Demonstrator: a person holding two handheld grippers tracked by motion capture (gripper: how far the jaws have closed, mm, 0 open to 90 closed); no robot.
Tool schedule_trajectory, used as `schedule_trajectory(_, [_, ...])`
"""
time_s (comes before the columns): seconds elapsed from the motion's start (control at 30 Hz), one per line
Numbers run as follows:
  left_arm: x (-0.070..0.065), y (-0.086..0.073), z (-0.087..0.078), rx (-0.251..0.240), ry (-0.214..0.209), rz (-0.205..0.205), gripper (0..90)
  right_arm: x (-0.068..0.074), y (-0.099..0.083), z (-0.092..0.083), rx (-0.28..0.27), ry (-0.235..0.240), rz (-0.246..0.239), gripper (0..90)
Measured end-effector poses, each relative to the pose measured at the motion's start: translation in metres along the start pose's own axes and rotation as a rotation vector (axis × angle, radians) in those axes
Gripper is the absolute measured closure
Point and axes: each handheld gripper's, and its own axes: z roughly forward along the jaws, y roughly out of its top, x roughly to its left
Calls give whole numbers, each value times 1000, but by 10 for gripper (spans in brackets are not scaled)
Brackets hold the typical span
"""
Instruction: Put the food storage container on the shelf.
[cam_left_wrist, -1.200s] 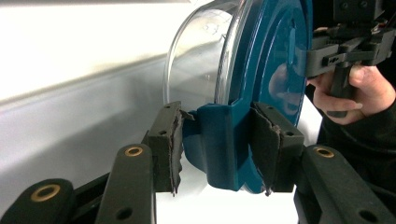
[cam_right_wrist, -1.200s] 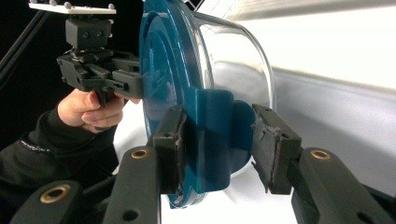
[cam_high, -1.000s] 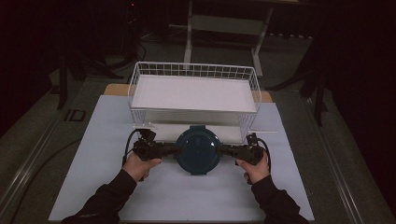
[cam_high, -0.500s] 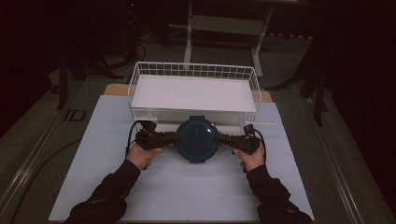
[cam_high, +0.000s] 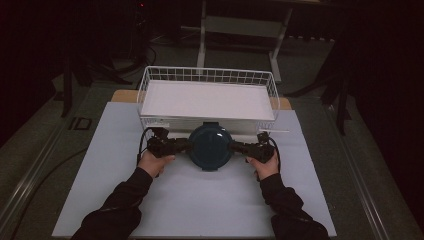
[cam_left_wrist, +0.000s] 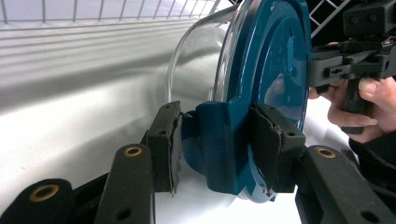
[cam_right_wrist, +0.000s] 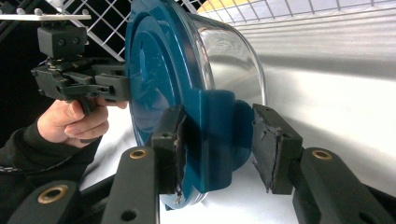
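A round glass container (cam_high: 210, 146) with a dark teal lid (cam_left_wrist: 271, 70) sits level between my two grippers, just in front of the white wire basket (cam_high: 150, 75). My left gripper (cam_high: 186, 145) is shut on the lid's left side tab (cam_left_wrist: 217, 140), with both pads against it. My right gripper (cam_high: 234, 146) grips the opposite tab (cam_right_wrist: 215, 135) in the same way. The clear glass bowl (cam_right_wrist: 229, 60) shows under the lid. Each gripper view shows the other hand and its gripper beyond the lid. I cannot tell whether the container touches the mat.
The wire basket has a white liner (cam_high: 207, 100) and stands at the far side of a pale mat (cam_high: 200, 200) covering the table. Dark floor, cables and a metal stand's legs (cam_high: 202, 30) lie beyond. Both forearms in dark sleeves enter from the near edge.
Both hands have carried the container away from the person, toward the basket's near wall. Both grips look unchanged.
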Motion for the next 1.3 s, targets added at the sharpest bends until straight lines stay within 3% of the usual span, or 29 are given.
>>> schedule_trajectory(0.23, [3,-1,4,-22,-1,-31,551,-2,0,2,-4,-29,8,561])
schedule_trajectory(0.5, [3,-5,5,-48,11,18,545,-2,-4,2,-27,-45,1,557])
schedule_trajectory(0.67, [7,-6,7,-61,2,5,539,-2,-6,2,-46,-59,-10,544])
schedule_trajectory(0.77, [1,-8,10,-77,72,57,518,4,-6,4,-54,-121,-45,527])
schedule_trajectory(1.0, [0,-5,13,-98,83,49,497,6,-5,6,-95,-181,-76,491])
schedule_trajectory(1.03, [1,-4,13,-99,109,35,487,6,-5,6,-97,-186,-76,482])
schedule_trajectory(1.07, [4,-3,14,-101,89,60,483,6,-5,6,-104,-198,-77,479])
schedule_trajectory(1.2, [4,-2,15,-107,107,81,456,6,-3,8,-126,-228,-88,477])
schedule_trajectory(1.23, [4,-1,15,-112,133,92,448,5,-3,9,-129,-230,-88,477])
schedule_trajectory(1.3, [4,-1,16,-113,129,91,448,6,-2,10,-134,-240,-93,478])
